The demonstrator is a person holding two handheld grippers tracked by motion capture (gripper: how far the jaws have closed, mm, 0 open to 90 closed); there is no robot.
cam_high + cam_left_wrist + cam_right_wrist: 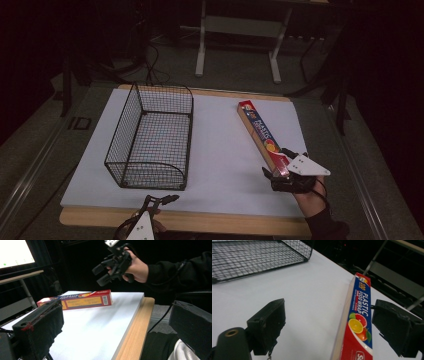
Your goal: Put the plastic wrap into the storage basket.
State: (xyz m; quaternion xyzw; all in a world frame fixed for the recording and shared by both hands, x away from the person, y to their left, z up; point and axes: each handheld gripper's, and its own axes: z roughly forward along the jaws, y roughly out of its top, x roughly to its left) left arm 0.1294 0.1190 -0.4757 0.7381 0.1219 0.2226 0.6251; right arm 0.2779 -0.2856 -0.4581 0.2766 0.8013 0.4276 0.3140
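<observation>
The plastic wrap box is lying flat on the white surface, on its right half, well apart from the wire basket that is standing on the left half. Its long axis is running from the near right toward the far middle of the surface, so one short end is pointing at the person.

The right tool is hanging over this near end. In the right gripper view the box is lying between the two black jaws, closer to the right one, and the jaws are standing wide, not pressing on the cardboard. So this tool is released, and the box is resting on the surface by itself. In the left gripper view the right tool is hovering a little above the box end, not touching it.

The left tool is waiting at the near edge, in front of the basket, with its jaws spread and nothing between them. It is well apart from the box.

I judge the right hand is the nearer one, and a grasp should be going across the narrow width of the box.
</observation>
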